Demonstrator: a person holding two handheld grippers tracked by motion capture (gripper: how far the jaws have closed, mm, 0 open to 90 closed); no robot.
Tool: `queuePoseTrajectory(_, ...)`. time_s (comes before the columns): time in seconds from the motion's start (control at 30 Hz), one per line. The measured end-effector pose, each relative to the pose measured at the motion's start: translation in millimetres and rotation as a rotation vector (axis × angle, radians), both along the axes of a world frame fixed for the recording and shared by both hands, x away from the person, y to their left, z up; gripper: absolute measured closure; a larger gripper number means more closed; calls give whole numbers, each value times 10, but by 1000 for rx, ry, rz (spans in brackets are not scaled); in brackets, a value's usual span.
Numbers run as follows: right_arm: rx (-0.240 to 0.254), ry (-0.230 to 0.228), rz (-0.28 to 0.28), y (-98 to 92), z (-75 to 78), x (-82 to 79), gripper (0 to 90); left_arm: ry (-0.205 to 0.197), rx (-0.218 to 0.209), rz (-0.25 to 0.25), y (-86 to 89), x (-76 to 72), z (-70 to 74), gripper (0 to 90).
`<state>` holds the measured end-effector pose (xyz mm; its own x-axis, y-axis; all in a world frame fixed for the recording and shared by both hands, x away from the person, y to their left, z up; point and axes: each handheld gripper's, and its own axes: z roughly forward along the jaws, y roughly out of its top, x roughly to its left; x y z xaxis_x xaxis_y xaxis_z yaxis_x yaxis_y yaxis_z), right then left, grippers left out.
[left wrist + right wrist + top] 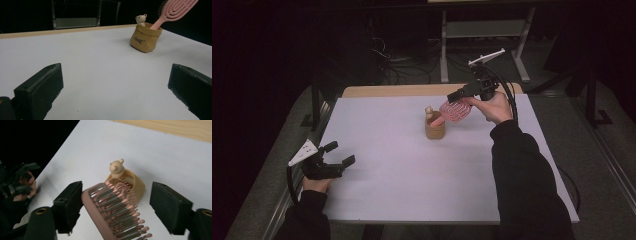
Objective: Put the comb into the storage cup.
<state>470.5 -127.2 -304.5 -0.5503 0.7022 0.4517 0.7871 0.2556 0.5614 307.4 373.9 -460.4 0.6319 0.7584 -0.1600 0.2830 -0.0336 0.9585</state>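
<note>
Leaning out of the tan paper pouch (435, 130) near the far middle of the white table (402, 165), the pink vented hairbrush (455, 111) has its handle down inside and its head tilted up to the right. I see a small cream bear figure (429, 113) poking up at the pouch's far left rim. My right gripper (116, 206) sits around the brush head: the back of the head lies against one pad, the bristles point toward the other, and a clear gap shows on that side, so the jaws are released, not clamping. My left gripper (340, 153) rests at the near left edge of the table, well apart from the pouch, jaws spread wide with nothing between them.
</note>
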Motion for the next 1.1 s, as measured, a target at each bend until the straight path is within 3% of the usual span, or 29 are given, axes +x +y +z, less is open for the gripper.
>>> queuePoseTrajectory(0.1, -14, -40, 27, -3, 2, -28, 191, 1, 0, 0, 1, 0, 0, 0)
queuePoseTrajectory(0.2, -58, -87, 30, -9, 8, -61, 154, 1, 0, 0, 0, 1, -1, 0)
queuePoseTrajectory(0.37, -51, -126, 34, -62, 11, -99, 116, 4, -3, 0, 7, 2, -4, 0)
queuePoseTrajectory(0.4, -59, -142, 33, -87, 15, -120, 39, 6, -3, 0, 5, 2, -5, 0)
queuePoseTrajectory(0.47, -77, -158, 24, -111, 16, -135, 0, 6, -4, -1, 3, 1, -4, 0)
queuePoseTrajectory(1.1, -24, -219, 3, -597, -28, -374, 0, -5, -22, 19, 18, 1, 10, 0)
